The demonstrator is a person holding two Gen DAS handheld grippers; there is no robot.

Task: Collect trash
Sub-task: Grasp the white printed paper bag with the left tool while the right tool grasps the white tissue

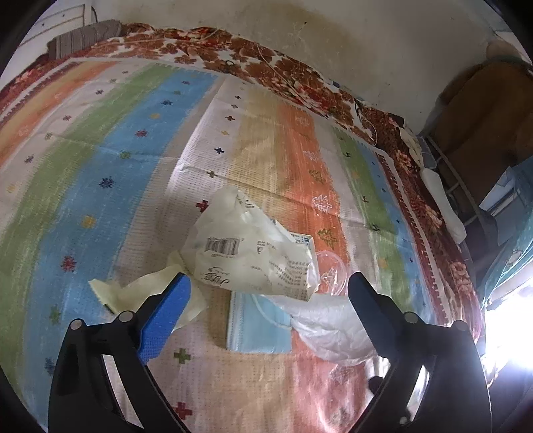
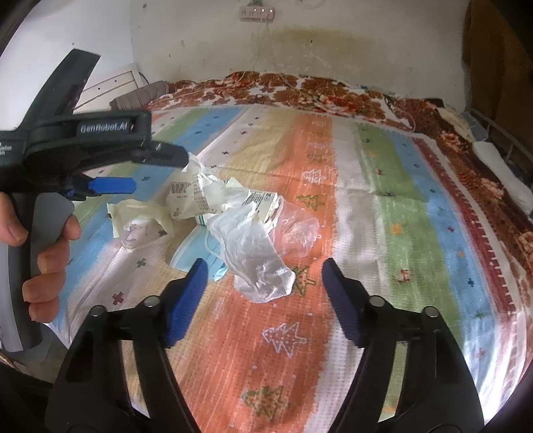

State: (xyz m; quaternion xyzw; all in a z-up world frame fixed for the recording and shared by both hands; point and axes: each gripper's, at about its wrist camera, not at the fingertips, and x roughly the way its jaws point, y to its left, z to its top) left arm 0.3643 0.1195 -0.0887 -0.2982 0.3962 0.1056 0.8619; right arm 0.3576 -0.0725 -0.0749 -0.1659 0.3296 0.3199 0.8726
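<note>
Left gripper [image 1: 269, 283]: fingers spread wide, holding nothing, poised over the near edge of the trash pile; seen from the right wrist as a black handle with a blue pad [image 2: 113, 186], gripped by a hand [image 2: 40, 253].
Right gripper [image 2: 263, 269]: fingers apart, holding nothing, pointed at the pile from the near side.
Trash, all lying together mid-mat [image 1: 283, 140]:
- Wrapper [image 1: 246, 253]: crumpled, white, printed with a barcode and small text; sits on top of the pile.
- Tissue [image 1: 146, 293]: pale yellow, creased, left of the wrapper, partly behind the left gripper's blue finger.
- Mask [image 1: 256, 326]: light blue, flat, partly under the wrapper and the glove.
- Glove [image 2: 253, 253]: clear plastic, rumpled, lying over the mask, nearest the right gripper.
- Cup [image 2: 296, 229]: clear plastic, squashed, touching the glove's far side.
Mat: striped in blue, green, orange and beige, laid on a floral blanket [image 1: 266, 63].
Wall [image 1: 333, 40]: stained, behind the bed.
Power strip [image 2: 257, 13]: mounted high on the wall.
</note>
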